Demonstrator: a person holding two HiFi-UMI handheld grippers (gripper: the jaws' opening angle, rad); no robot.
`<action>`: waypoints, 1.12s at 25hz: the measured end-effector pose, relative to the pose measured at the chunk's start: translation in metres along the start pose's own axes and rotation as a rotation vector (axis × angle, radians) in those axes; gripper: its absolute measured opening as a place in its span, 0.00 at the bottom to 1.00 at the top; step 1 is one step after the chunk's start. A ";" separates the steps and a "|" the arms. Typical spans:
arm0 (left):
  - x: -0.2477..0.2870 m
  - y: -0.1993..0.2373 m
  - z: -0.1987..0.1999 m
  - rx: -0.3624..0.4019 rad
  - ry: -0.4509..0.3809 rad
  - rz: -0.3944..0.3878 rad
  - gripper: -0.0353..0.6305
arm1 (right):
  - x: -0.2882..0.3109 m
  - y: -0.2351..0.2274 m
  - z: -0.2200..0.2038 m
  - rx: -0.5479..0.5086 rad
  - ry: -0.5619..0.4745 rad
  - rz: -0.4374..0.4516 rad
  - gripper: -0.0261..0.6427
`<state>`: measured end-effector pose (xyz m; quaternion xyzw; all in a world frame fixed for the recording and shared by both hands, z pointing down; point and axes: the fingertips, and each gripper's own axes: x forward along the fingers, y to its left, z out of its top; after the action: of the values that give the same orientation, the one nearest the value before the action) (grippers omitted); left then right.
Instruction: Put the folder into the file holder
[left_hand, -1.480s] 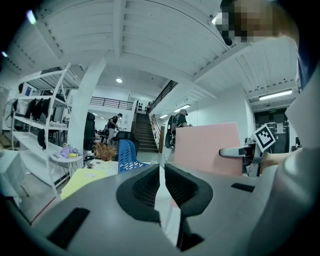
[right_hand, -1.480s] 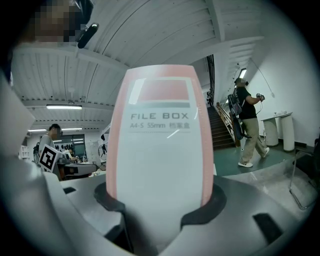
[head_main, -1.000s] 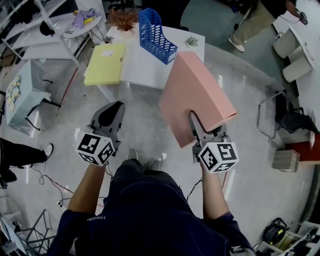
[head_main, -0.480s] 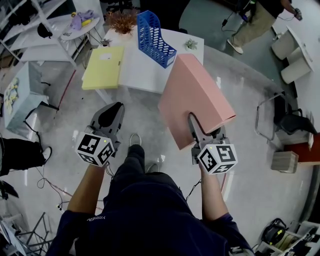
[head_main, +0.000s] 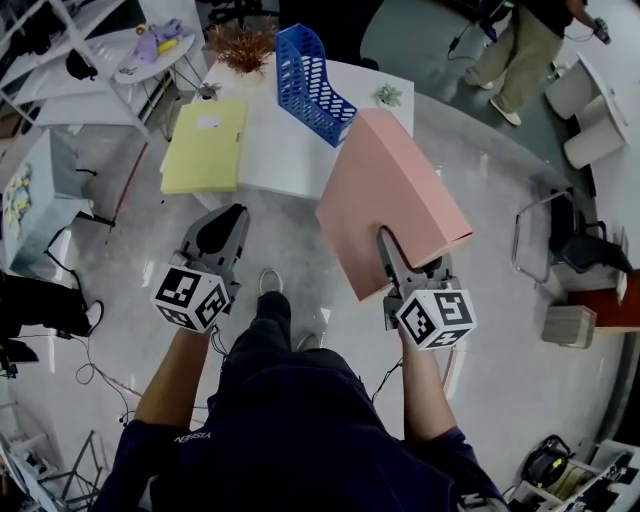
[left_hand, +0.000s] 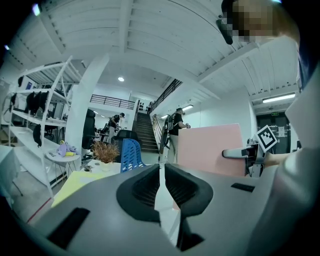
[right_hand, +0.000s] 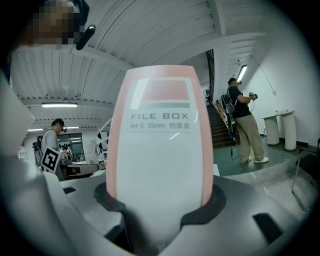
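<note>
Print on pink folder shows only in right gripper view, right fingers gripping it; left fingers shut

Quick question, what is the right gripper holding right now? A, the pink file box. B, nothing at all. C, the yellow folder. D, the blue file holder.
A: the right gripper has its jaws clamped on the pink file box, while the yellow folder and the blue file holder sit on the white table.
</note>
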<state>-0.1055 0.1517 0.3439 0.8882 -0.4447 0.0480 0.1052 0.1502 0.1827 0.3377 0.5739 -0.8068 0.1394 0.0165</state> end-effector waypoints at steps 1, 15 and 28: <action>0.005 0.005 0.000 -0.003 0.004 0.000 0.14 | 0.007 -0.001 0.001 0.002 0.004 -0.001 0.46; 0.068 0.073 0.003 -0.025 0.035 -0.018 0.14 | 0.094 -0.008 0.006 0.011 0.041 0.000 0.45; 0.119 0.122 0.010 -0.041 0.055 -0.057 0.14 | 0.154 -0.012 0.018 0.036 0.052 -0.011 0.45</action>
<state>-0.1320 -0.0145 0.3734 0.8964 -0.4171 0.0604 0.1371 0.1115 0.0327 0.3521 0.5745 -0.8004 0.1688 0.0277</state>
